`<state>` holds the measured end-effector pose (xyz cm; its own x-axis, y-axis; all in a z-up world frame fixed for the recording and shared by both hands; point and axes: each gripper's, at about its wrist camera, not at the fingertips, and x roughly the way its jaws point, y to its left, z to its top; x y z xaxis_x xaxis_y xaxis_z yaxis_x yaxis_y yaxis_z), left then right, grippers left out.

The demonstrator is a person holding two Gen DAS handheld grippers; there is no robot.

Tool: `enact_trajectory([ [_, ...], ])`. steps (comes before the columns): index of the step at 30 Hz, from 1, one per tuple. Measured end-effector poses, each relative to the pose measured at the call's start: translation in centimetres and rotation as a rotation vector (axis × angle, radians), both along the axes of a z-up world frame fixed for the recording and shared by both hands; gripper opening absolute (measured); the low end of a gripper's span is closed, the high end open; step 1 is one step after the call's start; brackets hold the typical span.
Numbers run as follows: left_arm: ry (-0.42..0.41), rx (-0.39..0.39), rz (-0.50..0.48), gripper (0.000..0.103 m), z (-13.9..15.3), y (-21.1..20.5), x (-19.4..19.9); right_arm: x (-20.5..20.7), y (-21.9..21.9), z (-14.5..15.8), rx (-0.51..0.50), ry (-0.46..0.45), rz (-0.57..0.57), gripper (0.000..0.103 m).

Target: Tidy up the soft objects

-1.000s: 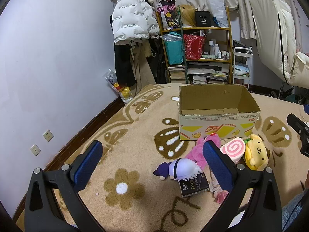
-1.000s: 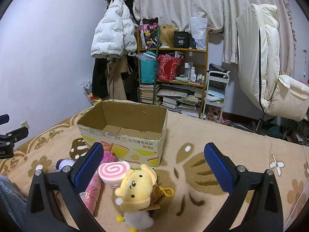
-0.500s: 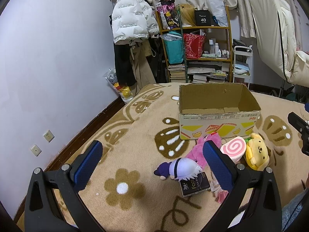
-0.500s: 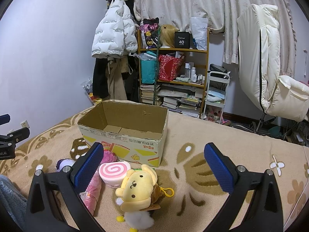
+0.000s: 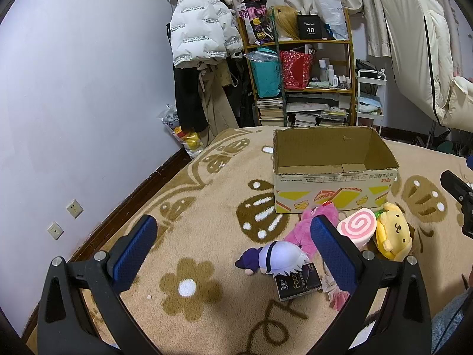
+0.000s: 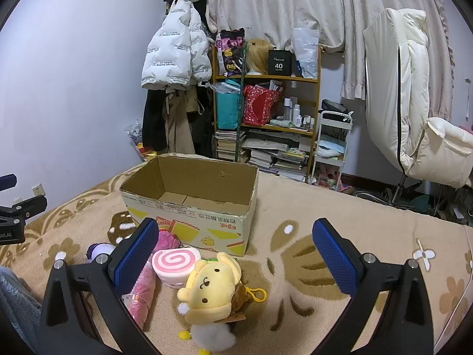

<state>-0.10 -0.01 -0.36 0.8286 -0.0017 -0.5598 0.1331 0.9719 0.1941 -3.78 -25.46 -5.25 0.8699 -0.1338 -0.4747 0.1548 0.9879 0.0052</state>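
Observation:
An open cardboard box (image 5: 334, 174) (image 6: 195, 204) stands empty on the beige patterned blanket (image 5: 207, 207). In front of it lie a yellow dog plush (image 5: 393, 230) (image 6: 212, 290), a pink swirl roll plush (image 5: 357, 226) (image 6: 176, 261), a pink plush (image 5: 307, 224) (image 6: 142, 293), a white-haired purple doll (image 5: 275, 257) (image 6: 99, 248) and a black tissue pack (image 5: 298, 281). My left gripper (image 5: 236, 248) hovers open above the doll. My right gripper (image 6: 233, 254) is open above the yellow plush.
A wooden shelf (image 6: 266, 112) crammed with books and bags stands behind the box, with jackets (image 6: 174, 56) hanging to its left. A cream chair (image 6: 414, 103) is at the right. The wall with sockets (image 5: 74, 208) runs along the blanket's left edge.
Both views have shifted only very slightly; the toys and box stay where they were, and both grippers remain open.

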Motion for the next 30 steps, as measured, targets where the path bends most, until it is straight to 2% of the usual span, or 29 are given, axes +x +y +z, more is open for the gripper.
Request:
enact_trajectory([
  [9, 0.001, 0.003, 0.000, 0.103, 0.0, -0.1, 0.0, -0.1, 0.0, 0.0, -0.006, 0.002, -0.008, 0.103],
  [20, 0.058, 0.037, -0.004, 0.103, -1.1, -0.4, 0.9, -0.2, 0.1, 0.1, -0.003, 0.012, -0.001, 0.103],
  [30, 0.077, 0.062, 0.015, 0.103, -1.3, -1.8, 3.9, 1.2, 0.4, -0.4, 0.001, 0.037, 0.019, 0.103],
])
